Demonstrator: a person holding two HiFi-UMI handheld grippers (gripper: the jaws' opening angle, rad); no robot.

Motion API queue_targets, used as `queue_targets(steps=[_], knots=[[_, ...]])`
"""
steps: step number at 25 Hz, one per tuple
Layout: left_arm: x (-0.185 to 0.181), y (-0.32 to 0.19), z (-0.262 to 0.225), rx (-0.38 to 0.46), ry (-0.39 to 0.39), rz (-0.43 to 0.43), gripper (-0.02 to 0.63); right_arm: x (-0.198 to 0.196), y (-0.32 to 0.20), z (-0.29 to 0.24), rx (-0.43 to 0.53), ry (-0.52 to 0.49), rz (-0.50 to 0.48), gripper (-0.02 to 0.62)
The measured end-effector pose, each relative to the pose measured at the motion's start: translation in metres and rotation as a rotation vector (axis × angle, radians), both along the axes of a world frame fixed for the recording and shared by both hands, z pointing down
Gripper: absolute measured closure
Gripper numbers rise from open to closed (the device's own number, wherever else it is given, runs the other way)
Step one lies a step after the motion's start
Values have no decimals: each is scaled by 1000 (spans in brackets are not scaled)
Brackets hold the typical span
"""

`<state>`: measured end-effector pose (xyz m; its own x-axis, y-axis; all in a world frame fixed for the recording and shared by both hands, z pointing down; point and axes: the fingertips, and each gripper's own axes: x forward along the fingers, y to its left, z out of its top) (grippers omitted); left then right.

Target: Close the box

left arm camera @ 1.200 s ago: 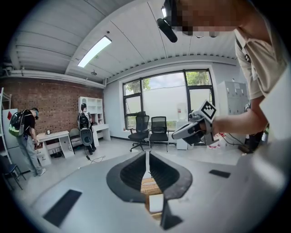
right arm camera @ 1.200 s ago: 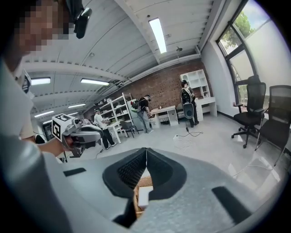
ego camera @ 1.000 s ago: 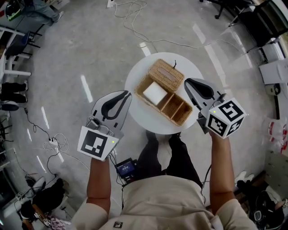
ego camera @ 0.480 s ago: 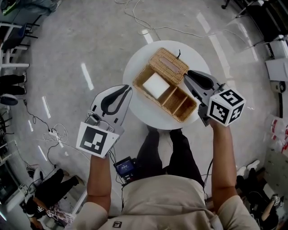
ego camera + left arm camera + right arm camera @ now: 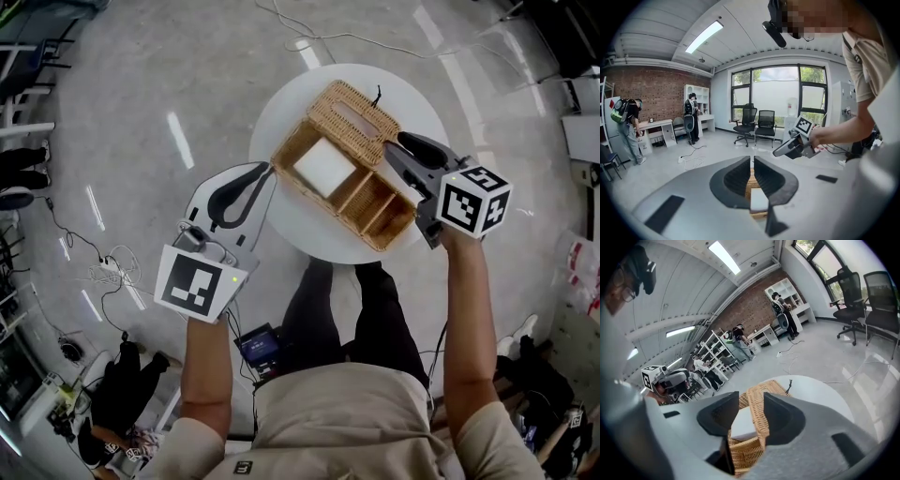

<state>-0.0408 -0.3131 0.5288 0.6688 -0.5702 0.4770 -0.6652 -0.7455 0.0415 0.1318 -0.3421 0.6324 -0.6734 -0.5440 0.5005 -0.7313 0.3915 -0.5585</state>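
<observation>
As box [image 5: 386, 217] stands open, block [image 5: 323, 167] sits inside

Round white table [image 5: 314, 234] on a glossy grey floor, cable tangle [image 5: 112, 272] off at the left of the head view. Farther back, two black office chairs [image 5: 765, 125] before tall windows [image 5: 778, 93] — brick wall [image 5: 651, 96] and white shelving [image 5: 696, 101] alongside. Two people with backpacks [image 5: 629, 129] standing by the desks [image 5: 656, 136] — strip light [image 5: 704, 36] overhead.

No text, brand or number is legible; cubes on the left gripper [image 5: 266, 174] and right gripper [image 5: 397, 147] show only black-and-white square markers.
</observation>
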Motion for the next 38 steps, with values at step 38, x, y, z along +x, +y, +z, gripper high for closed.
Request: queue_targets(steps=[38], knots=[[-4,-12,41,-46,-16,-12,584,19,-5,77,-184,-210,48,511]])
